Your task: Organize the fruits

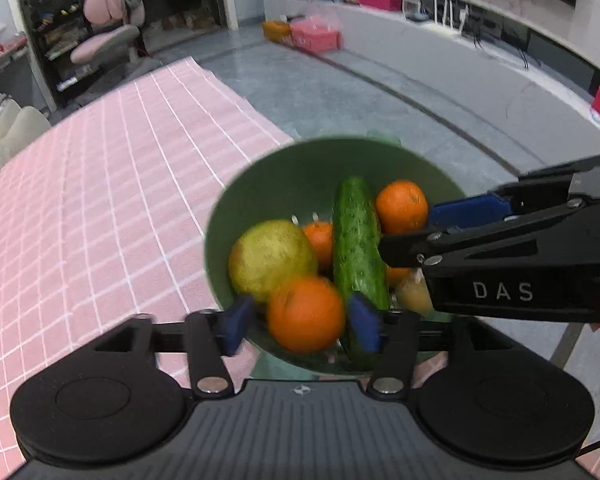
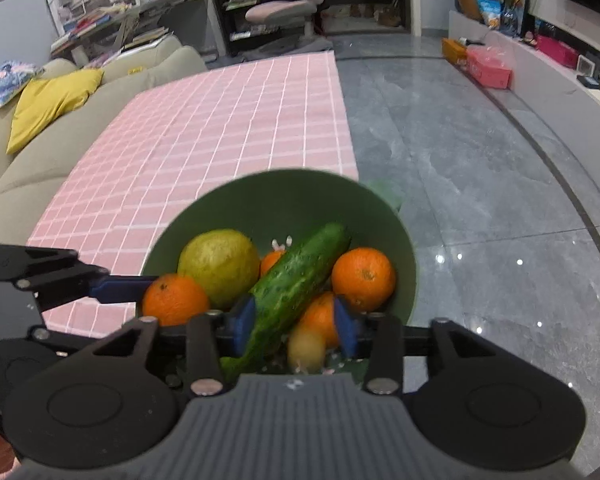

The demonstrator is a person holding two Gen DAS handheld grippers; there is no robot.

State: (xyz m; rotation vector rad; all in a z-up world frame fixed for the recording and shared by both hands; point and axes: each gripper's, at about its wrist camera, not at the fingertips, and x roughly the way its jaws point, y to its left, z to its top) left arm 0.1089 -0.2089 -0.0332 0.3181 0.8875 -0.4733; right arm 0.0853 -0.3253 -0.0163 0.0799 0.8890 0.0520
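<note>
A green bowl (image 1: 284,176) at the edge of the pink checked cloth (image 1: 100,200) holds a cucumber (image 1: 356,240), a yellow-green pear (image 1: 268,260), several oranges and a small yellowish fruit (image 2: 306,350), which is blurred. My left gripper (image 1: 302,326) is open over the bowl's near rim, its blue pads either side of a blurred orange (image 1: 306,312) without pressing on it. My right gripper (image 2: 294,324) is open too, straddling the cucumber's (image 2: 296,280) lower end and the small yellowish fruit. It reaches in from the right in the left wrist view.
The bowl (image 2: 284,196) sits at the table's corner, with grey tiled floor (image 2: 480,180) to the right. A beige sofa (image 2: 60,152) with a yellow cushion runs along the left. A pink chair (image 2: 284,8) and shelves stand at the back.
</note>
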